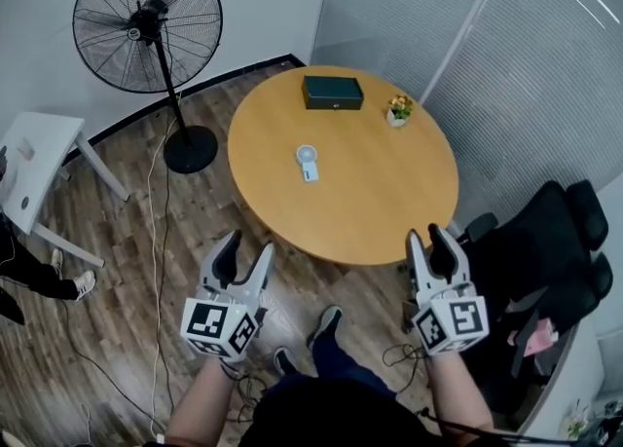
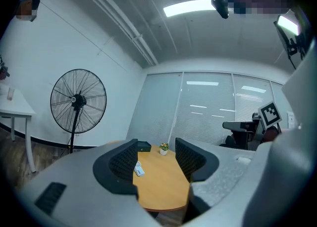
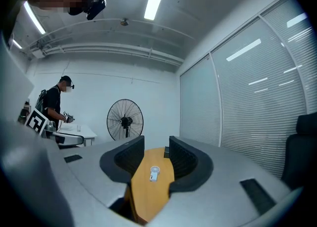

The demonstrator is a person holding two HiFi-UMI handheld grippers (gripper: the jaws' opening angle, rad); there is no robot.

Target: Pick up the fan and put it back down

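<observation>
A small white handheld fan [image 1: 307, 162] lies flat near the middle of the round wooden table [image 1: 389, 211]. It also shows in the left gripper view, the fan [image 2: 139, 170] just beside the left jaw, and in the right gripper view as the fan [image 3: 154, 173] between the jaws, far off. A tall black standing fan [image 1: 148, 21] stands on the floor left of the table. My left gripper [image 1: 246, 252] and right gripper [image 1: 429, 243] hover over the floor just short of the table's near edge. Both are open and hold nothing.
A dark green box [image 1: 332, 92] and a small potted flower [image 1: 399, 109] sit at the table's far side. A black office chair [image 1: 545, 250] stands to the right, a white desk [image 1: 34, 167] to the left. Cables run across the wooden floor [image 1: 127, 338]. Another person [image 3: 54, 110] stands by the desk.
</observation>
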